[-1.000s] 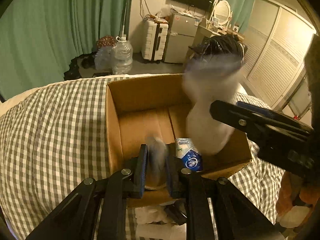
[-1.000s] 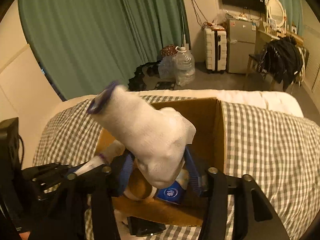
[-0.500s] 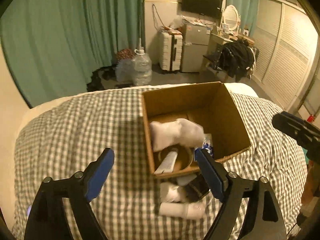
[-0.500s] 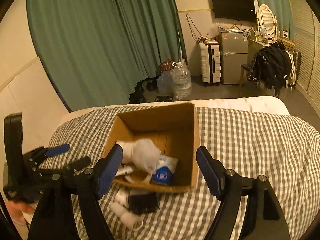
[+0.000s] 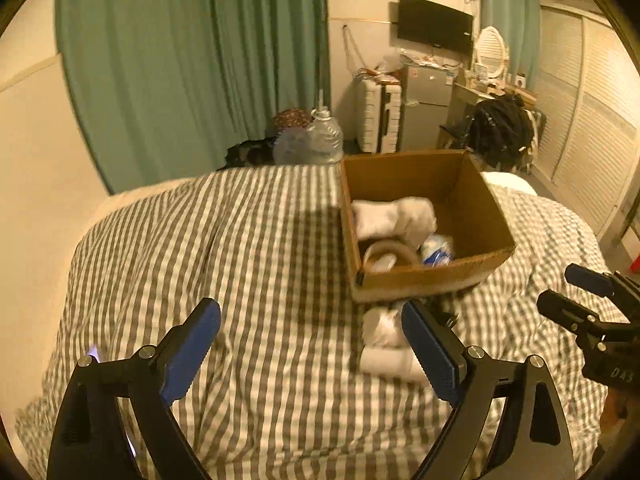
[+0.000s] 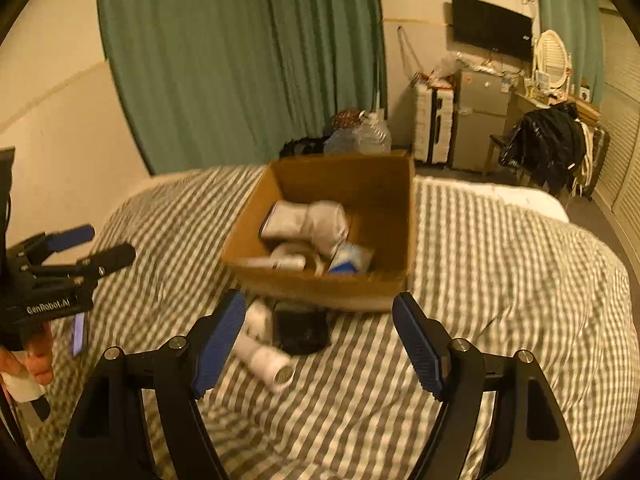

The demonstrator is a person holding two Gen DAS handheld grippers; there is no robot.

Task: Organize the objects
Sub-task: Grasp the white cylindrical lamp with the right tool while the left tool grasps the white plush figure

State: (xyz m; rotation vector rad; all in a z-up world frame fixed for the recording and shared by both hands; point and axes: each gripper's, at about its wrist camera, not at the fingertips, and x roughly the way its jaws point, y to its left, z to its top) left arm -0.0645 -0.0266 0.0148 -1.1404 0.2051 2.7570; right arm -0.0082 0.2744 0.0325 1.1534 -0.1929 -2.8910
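Checked duvet [image 5: 248, 264] carries the cardboard box [image 6: 384, 200]; inside sit a white sock roll [image 6: 308, 220], tape ring [image 5: 386, 254], tube [image 6: 280, 262], blue-white pack [image 6: 350, 260]. In front of the box: white bottle [image 6: 266, 358], dark item [image 6: 300, 330], blurred, maybe a pouch. Left gripper [image 5: 312, 344] jaws opening, nothing between. Right gripper [image 6: 318, 344] fingers apart, empty.

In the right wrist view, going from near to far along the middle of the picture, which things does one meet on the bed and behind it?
White bottle lying on the checked bedcover → black object just before the box → cardboard box with a white sock inside → big water bottle on the floor → green curtain.
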